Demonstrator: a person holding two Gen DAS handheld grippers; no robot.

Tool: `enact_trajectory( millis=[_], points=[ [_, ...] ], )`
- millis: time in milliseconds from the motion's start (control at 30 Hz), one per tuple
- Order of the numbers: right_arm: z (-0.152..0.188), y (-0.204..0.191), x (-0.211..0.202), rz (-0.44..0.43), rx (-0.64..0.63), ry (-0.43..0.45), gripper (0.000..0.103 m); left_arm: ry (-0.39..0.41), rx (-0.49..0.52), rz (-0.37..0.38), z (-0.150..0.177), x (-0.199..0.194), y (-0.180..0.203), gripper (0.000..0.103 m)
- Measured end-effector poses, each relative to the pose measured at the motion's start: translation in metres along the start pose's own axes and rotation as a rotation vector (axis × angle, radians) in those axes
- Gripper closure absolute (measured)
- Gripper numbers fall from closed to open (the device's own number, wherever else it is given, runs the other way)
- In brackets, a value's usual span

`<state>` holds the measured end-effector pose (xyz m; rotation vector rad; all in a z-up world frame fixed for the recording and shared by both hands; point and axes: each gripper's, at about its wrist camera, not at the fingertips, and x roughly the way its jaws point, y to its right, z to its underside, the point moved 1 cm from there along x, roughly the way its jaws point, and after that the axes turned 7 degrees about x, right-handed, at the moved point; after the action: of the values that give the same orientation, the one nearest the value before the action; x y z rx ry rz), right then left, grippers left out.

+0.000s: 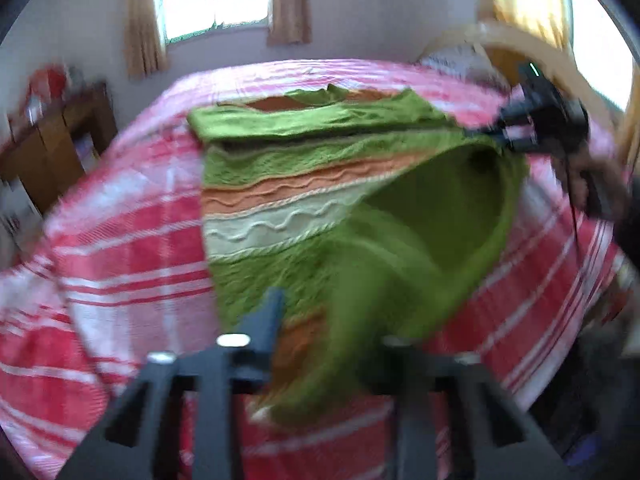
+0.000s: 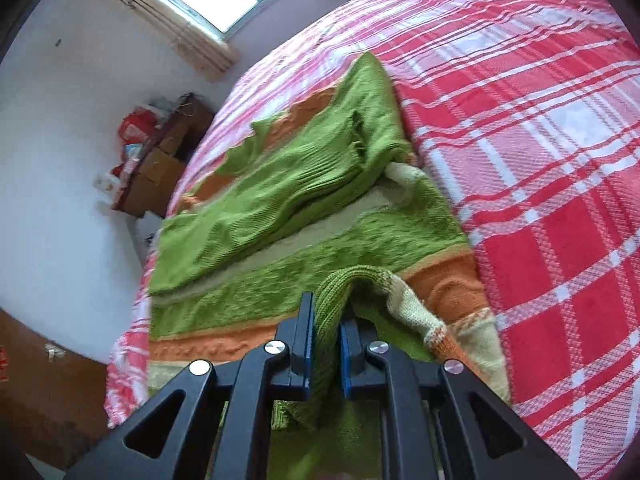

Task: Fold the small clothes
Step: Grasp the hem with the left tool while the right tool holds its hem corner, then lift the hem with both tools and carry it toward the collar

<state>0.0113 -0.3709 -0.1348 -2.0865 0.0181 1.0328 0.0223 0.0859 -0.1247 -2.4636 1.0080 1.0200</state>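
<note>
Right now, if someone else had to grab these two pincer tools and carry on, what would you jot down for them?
Right gripper: shut on a raised fold of the green sweater.
Left gripper: clamped on the sweater's near edge, cloth lifted; view blurred.
Sweater lies on the red plaid bedspread, one sleeve already folded across the body.
Left to do: bring the held edge over, flatten, finish the fold.

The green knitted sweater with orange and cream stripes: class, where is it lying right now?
The green knitted sweater with orange and cream stripes lies on the red-and-white plaid bedspread; in the right wrist view, the right gripper pinches its near edge.
</note>
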Motion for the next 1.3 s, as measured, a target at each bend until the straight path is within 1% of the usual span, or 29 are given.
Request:
enact_trajectory(
  millis=[33, 67, 100, 133, 167, 200, 233, 267, 300, 333, 400, 433, 500, 567, 667, 767, 800, 833, 900, 933, 967, 1033, 1067, 1200, 1300],
  points=[
    [-0.001, -0.002, -0.004, -0.020, 0.002, -0.007, 0.075, -0.001, -0.051, 0.013, -0.003, 0.005, -0.006, 0.089],
    [-0.002, -0.004, -0.013, -0.051, 0.000, -0.002, 0.064, -0.003, -0.104, 0.009, -0.005, 0.010, -0.012, 0.088],
    [-0.003, -0.006, -0.019, -0.072, -0.005, 0.007, 0.057, -0.008, -0.137, 0.004, -0.005, 0.013, -0.016, 0.089],
    [-0.004, -0.007, -0.032, -0.100, -0.016, 0.035, 0.043, -0.013, -0.177, 0.004, -0.006, 0.016, -0.021, 0.090],
    [-0.005, -0.008, -0.042, -0.117, -0.024, 0.060, 0.037, -0.013, -0.207, 0.015, -0.006, 0.018, -0.025, 0.091],
    [-0.007, -0.007, -0.057, -0.139, -0.038, 0.102, 0.037, -0.007, -0.229, 0.029, -0.006, 0.019, -0.027, 0.091],
    [-0.007, -0.006, -0.068, -0.141, -0.054, 0.137, 0.037, -0.003, -0.240, 0.039, -0.007, 0.019, -0.028, 0.091],
    [-0.006, -0.006, -0.077, -0.123, -0.080, 0.170, 0.037, -0.003, -0.241, 0.041, -0.006, 0.019, -0.028, 0.091],
    [-0.003, -0.009, -0.086, -0.072, -0.140, 0.206, 0.037, -0.001, -0.239, 0.043, -0.005, 0.018, -0.027, 0.090],
    [0.000, -0.013, -0.087, -0.038, -0.192, 0.213, 0.037, 0.002, -0.239, 0.044, -0.004, 0.018, -0.028, 0.090],
    [0.009, -0.024, -0.079, 0.042, -0.313, 0.184, 0.037, 0.008, -0.247, 0.056, -0.002, 0.018, -0.028, 0.085],
    [0.013, -0.029, -0.071, 0.068, -0.360, 0.167, 0.037, 0.014, -0.255, 0.065, -0.001, 0.017, -0.029, 0.083],
    [0.021, -0.038, -0.055, 0.116, -0.450, 0.139, 0.037, 0.024, -0.267, 0.081, 0.001, 0.015, -0.028, 0.073],
    [0.024, -0.041, -0.037, 0.153, -0.519, 0.120, 0.037, 0.032, -0.255, 0.085, -0.001, 0.016, -0.023, 0.065],
    [0.022, -0.041, -0.003, 0.200, -0.581, 0.072, 0.037, 0.032, -0.224, 0.055, -0.004, 0.017, -0.018, 0.064],
    [0.025, -0.038, 0.026, 0.230, -0.633, 0.009, 0.037, 0.041, -0.247, 0.058, -0.003, 0.017, -0.020, 0.065],
    [0.028, -0.038, 0.031, 0.238, -0.657, 0.011, 0.037, 0.044, -0.250, 0.057, -0.002, 0.017, -0.020, 0.065],
    [0.033, -0.040, 0.030, 0.249, -0.702, 0.038, 0.037, 0.047, -0.248, 0.047, -0.002, 0.017, -0.020, 0.067],
    [0.037, -0.043, 0.026, 0.257, -0.718, 0.036, 0.052, 0.048, -0.234, 0.017, -0.001, 0.018, -0.019, 0.087],
    [0.038, -0.044, 0.023, 0.262, -0.711, 0.037, 0.074, 0.049, -0.236, 0.017, 0.000, 0.018, -0.019, 0.090],
    [0.040, -0.044, 0.019, 0.273, -0.709, 0.042, 0.087, 0.054, -0.252, 0.035, 0.000, 0.016, -0.021, 0.094],
    [0.047, -0.046, 0.008, 0.288, -0.711, 0.073, 0.089, 0.065, -0.277, 0.050, 0.003, 0.012, -0.023, 0.096],
    [0.049, -0.045, 0.003, 0.291, -0.705, 0.085, 0.089, 0.071, -0.283, 0.045, 0.002, 0.009, -0.023, 0.097],
    [0.054, -0.039, -0.032, 0.271, -0.613, 0.165, 0.090, 0.097, -0.280, 0.010, -0.004, -0.001, -0.021, 0.097],
    [0.054, -0.041, -0.057, 0.240, -0.546, 0.227, 0.090, 0.134, -0.285, 0.001, -0.015, -0.009, -0.022, 0.098]
  ],
)
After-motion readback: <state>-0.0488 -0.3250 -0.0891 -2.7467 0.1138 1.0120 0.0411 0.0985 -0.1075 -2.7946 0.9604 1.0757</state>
